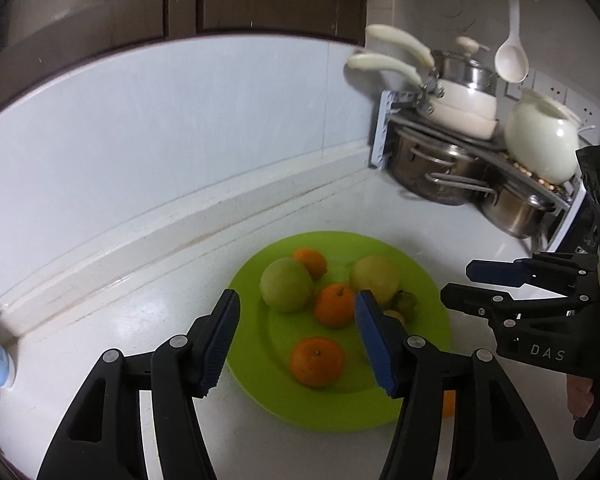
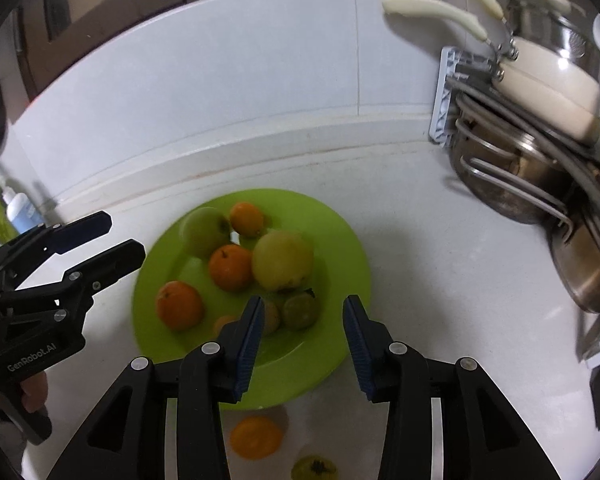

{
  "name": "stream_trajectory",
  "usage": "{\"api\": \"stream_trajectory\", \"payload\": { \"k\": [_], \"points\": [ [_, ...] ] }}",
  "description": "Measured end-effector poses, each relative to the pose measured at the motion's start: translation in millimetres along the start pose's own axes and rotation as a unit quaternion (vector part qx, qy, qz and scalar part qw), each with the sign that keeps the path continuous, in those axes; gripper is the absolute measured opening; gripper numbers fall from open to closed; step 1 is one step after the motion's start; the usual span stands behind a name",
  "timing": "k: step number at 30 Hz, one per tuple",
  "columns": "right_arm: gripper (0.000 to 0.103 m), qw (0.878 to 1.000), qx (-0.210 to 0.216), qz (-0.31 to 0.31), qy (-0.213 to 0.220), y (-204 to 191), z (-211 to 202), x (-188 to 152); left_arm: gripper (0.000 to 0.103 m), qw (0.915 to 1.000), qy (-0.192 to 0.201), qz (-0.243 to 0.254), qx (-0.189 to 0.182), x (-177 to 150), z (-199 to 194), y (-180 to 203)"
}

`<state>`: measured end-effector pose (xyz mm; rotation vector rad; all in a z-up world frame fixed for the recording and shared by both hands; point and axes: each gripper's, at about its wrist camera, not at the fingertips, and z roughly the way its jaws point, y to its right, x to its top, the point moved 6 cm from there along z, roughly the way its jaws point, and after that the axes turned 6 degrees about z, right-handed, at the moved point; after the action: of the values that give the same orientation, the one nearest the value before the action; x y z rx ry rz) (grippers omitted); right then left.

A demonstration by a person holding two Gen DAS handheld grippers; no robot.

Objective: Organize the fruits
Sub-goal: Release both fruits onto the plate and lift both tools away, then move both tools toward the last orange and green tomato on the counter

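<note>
A lime-green plate on the white counter holds three oranges, two large yellow-green fruits and small green ones. My left gripper is open and empty, hovering over the plate's near-left side. My right gripper is open and empty over the plate's near rim; it also shows in the left wrist view. An orange and a small green fruit lie on the counter in front of the plate.
A rack with steel pots, white pans and a white kettle stands at the back right. Bottles stand at the far left. A white backsplash ledge runs behind the plate.
</note>
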<state>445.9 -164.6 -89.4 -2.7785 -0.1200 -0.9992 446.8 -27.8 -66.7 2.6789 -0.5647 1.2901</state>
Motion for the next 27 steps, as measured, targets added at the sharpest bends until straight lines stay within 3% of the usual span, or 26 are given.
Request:
{"api": "stream_trajectory", "payload": {
  "k": [10, 27],
  "points": [
    [0.042, 0.999, -0.001, -0.011, 0.050, -9, -59, -8, 0.063, 0.9987, 0.043, 0.023, -0.013, 6, -57, 21],
    [0.042, 0.994, -0.013, -0.029, 0.101, -10, -131, -36, 0.066, 0.9943, 0.076, 0.060, -0.044, 0, -110, 60]
  ]
}}
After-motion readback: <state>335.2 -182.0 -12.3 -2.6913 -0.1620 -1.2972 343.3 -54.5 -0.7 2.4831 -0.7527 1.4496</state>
